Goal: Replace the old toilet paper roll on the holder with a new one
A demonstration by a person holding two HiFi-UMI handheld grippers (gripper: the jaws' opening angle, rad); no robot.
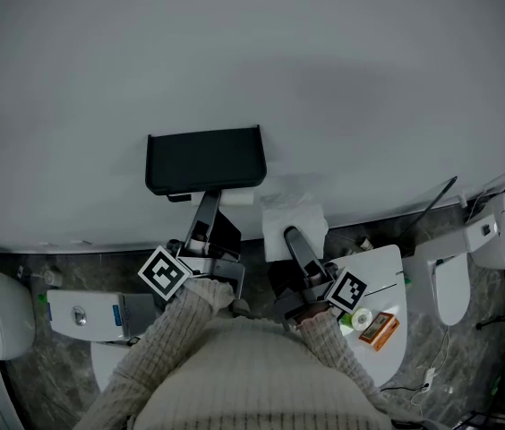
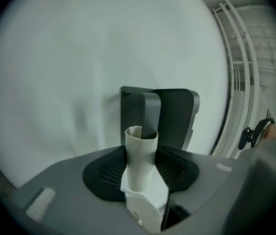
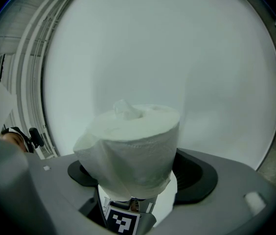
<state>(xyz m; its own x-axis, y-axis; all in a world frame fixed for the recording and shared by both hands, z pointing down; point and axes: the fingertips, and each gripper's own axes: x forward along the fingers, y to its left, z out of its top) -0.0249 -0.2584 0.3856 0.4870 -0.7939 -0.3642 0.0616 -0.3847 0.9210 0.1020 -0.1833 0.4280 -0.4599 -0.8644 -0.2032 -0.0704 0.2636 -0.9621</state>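
Clamping the pale empty cardboard tube (image 2: 140, 153), the left tongs (image 2: 144, 195) hold it right at the black wall-mounted paper holder (image 2: 174, 114); whether it's off the arm, I can't tell. The right tongs (image 3: 133, 199) grip the full white toilet paper roll (image 3: 130, 146) beside it. Danger now: its loose sheet (image 3: 96, 155) could snag or unwind, and the thin tube might crush or slip.

- A plain white wall (image 1: 252, 52) fills the upper half of the head view.
- Dark marbled floor (image 1: 55, 365) runs along the bottom edge.
- A white cistern (image 1: 100, 325) sits at lower left, with a chrome button (image 1: 80, 314) on top.
- At lower right, an orange box (image 1: 380, 329) and a small tape roll (image 1: 361, 318) lie on a white lid (image 1: 382, 276).
- A white toilet (image 1: 454, 285) stands at the right.
- White pipes (image 2: 236, 58) run down the upper right of the left gripper view.
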